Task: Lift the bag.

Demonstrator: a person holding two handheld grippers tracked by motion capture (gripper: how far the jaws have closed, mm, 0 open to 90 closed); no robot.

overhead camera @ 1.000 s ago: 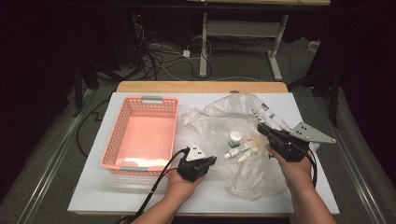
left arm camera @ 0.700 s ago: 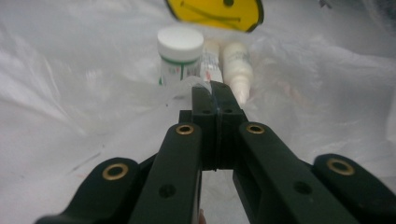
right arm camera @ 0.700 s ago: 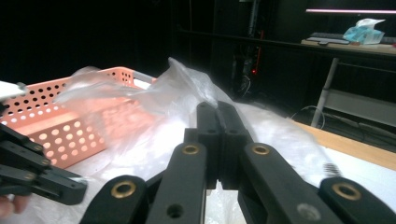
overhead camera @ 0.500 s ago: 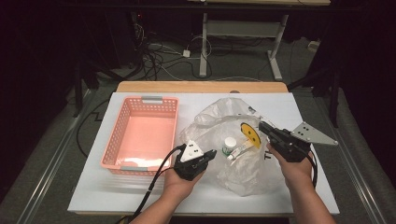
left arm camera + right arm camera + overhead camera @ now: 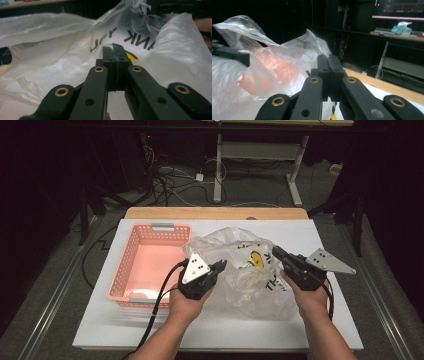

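The left hand-held gripper (image 5: 220, 266) is clenched on the near-left edge of the crumpled clear plastic bag with black lettering (image 5: 250, 270); the right hand-held gripper (image 5: 276, 253) pinches its right edge. The 2 seem to be lifting the bag off the white counter (image 5: 150, 330), beside the pink plastic basket (image 5: 131, 265). Next calls for an even raise. Its long axis runs left-right; where the mouth points is unclear.

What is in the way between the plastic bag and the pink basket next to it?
Nothing visible. The plastic bag hangs between the left gripper and the right gripper, both shut on its film. The pink basket sits right beside it, open on top, and no object shows inside.
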